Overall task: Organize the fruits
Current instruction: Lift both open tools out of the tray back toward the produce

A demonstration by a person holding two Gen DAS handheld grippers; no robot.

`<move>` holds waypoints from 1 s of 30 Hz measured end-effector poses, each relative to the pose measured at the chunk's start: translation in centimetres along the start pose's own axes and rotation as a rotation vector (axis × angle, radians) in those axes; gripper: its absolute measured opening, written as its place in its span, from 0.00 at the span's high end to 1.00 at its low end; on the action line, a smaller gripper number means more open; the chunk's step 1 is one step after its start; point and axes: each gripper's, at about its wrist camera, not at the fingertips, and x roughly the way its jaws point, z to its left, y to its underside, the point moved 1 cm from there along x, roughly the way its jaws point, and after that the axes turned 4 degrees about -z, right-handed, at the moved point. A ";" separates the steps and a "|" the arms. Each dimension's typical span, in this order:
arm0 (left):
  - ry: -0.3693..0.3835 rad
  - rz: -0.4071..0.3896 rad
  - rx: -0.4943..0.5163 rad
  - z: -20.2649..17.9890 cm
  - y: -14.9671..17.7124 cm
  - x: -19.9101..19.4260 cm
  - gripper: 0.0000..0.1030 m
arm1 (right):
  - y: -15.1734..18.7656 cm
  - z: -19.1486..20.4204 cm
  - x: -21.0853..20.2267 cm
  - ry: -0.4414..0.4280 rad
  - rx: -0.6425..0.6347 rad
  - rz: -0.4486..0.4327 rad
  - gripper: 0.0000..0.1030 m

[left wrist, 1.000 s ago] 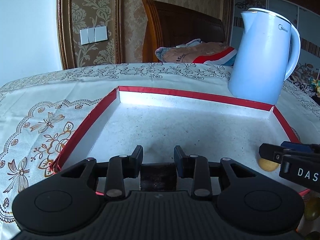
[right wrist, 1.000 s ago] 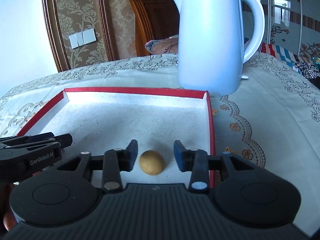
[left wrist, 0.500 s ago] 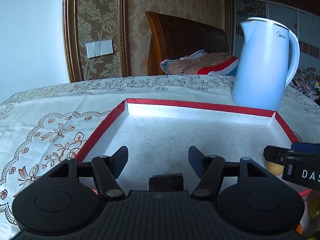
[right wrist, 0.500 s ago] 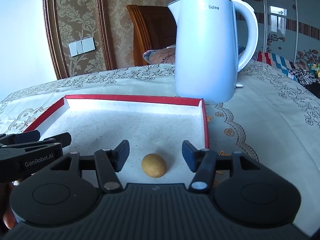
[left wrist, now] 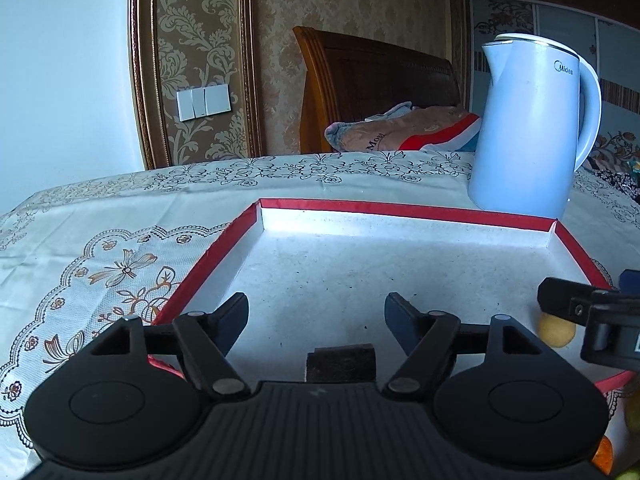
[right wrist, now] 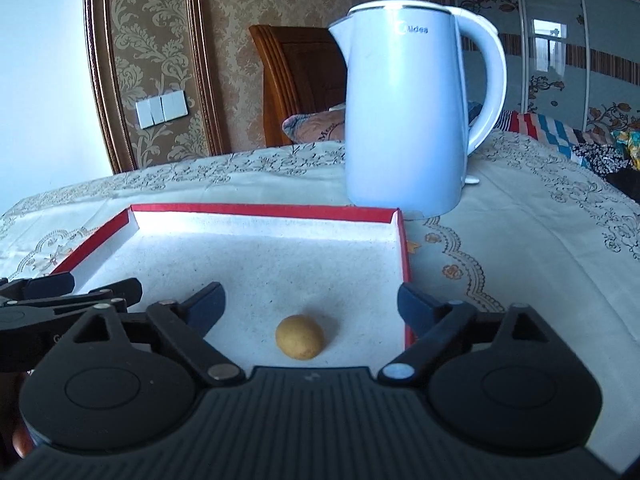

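right wrist view: small round yellow-brown fruit [right wrist: 299, 342] lies loose in red-rimmed tray [right wrist: 403, 248], between right gripper [right wrist: 310, 306] jaws, opening wide, untouched. looks light, firm, apt to roll; pinch across its middle. left gripper [left wrist: 316, 314] jaws opening, holding nothing.

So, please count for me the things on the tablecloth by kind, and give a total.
Small yellow-brown fruit: 1
Dark brown block: 1
Red-rimmed tray: 1
Pale blue kettle: 1
Total: 4
Other fruit barely shows at the left wrist view's lower right edge; I cannot count it.
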 end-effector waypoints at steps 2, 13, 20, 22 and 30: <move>-0.014 -0.011 0.012 0.0 0.2 -0.1 0.20 | 0.1 -0.1 -0.2 -0.001 0.003 -0.002 0.00; -0.031 -0.019 0.050 0.2 0.8 -0.8 0.20 | 1.5 -0.4 -2.0 0.005 -0.004 -0.015 0.00; -0.023 -0.011 0.031 0.7 1.0 -1.3 0.20 | 1.5 -0.7 -2.2 0.008 0.005 -0.019 0.00; -0.014 -0.016 0.022 1.0 1.1 -1.8 0.20 | 1.6 -0.9 -2.4 0.011 0.010 -0.026 0.00; 0.000 -0.039 0.003 1.8 1.5 -3.4 0.20 | 1.8 -1.1 -2.7 0.017 0.020 -0.033 0.00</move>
